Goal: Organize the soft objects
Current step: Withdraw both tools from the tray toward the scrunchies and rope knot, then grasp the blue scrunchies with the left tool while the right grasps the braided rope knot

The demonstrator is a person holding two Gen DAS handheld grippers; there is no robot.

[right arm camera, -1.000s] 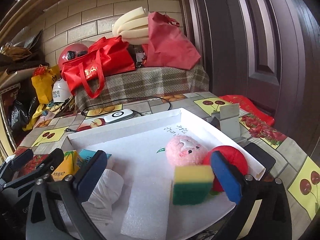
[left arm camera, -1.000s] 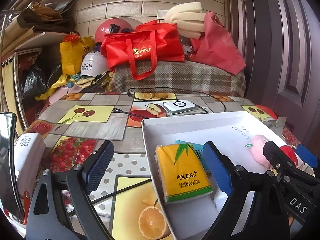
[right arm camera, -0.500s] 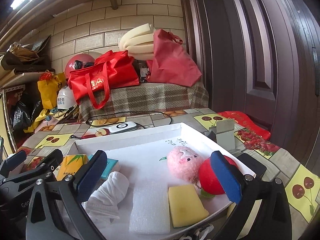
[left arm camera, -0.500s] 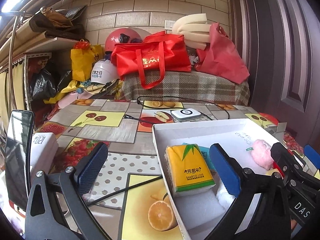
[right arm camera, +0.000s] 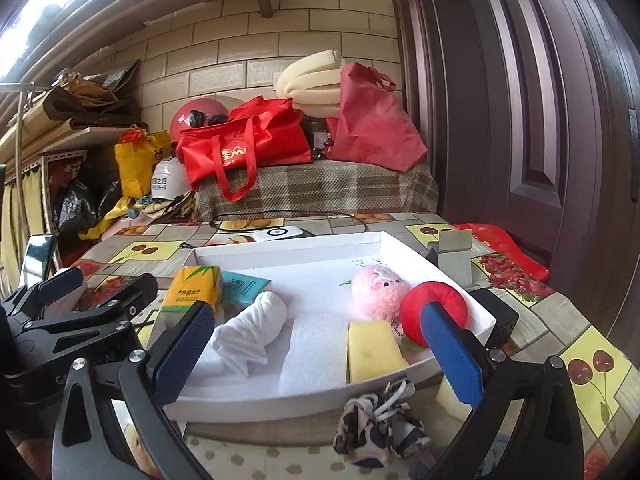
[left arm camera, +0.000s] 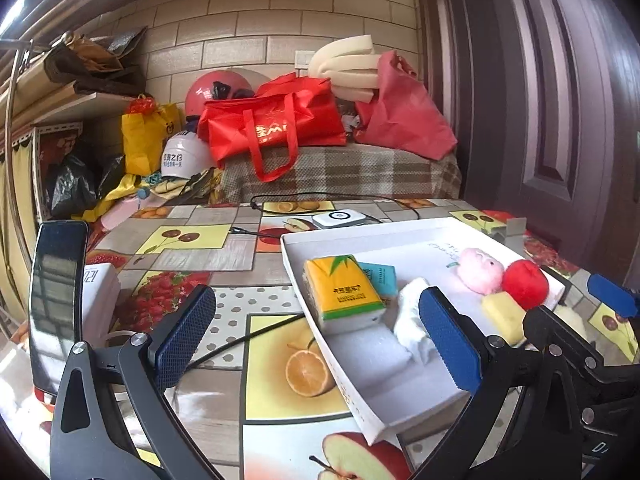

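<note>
A white tray (right arm camera: 288, 244) (left arm camera: 384, 228) holds a yellow tissue pack (right arm camera: 192, 288) (left arm camera: 340, 292), a teal pack (right arm camera: 244, 286), a rolled white cloth (right arm camera: 252, 328) (left arm camera: 408, 316), a white foam sheet (right arm camera: 312, 348), a yellow sponge (right arm camera: 372, 352) (left arm camera: 504, 316), a pink plush (right arm camera: 378, 288) (left arm camera: 480, 270) and a red plush apple (right arm camera: 434, 308) (left arm camera: 524, 284). A spotted cloth bundle (right arm camera: 376, 428) lies on the table in front of the tray. My right gripper (right arm camera: 316, 356) is open and empty, above the tray's near edge. My left gripper (left arm camera: 316, 340) is open and empty, at the tray's left edge.
A phone (left arm camera: 56, 304) stands upright at the left beside a white box (left arm camera: 98, 292). A black cable (left arm camera: 248, 340) crosses the fruit-patterned tablecloth. A white charger pad (left arm camera: 340, 218) lies behind the tray. A grey stand (right arm camera: 454, 256) and black device (right arm camera: 496, 312) sit right of the tray. Red bags (right arm camera: 244, 148) are piled behind.
The sponge has dropped flat into the tray by the red apple. Both grippers have drawn back and up from the tray, so the spotted bundle shows in front of it.
</note>
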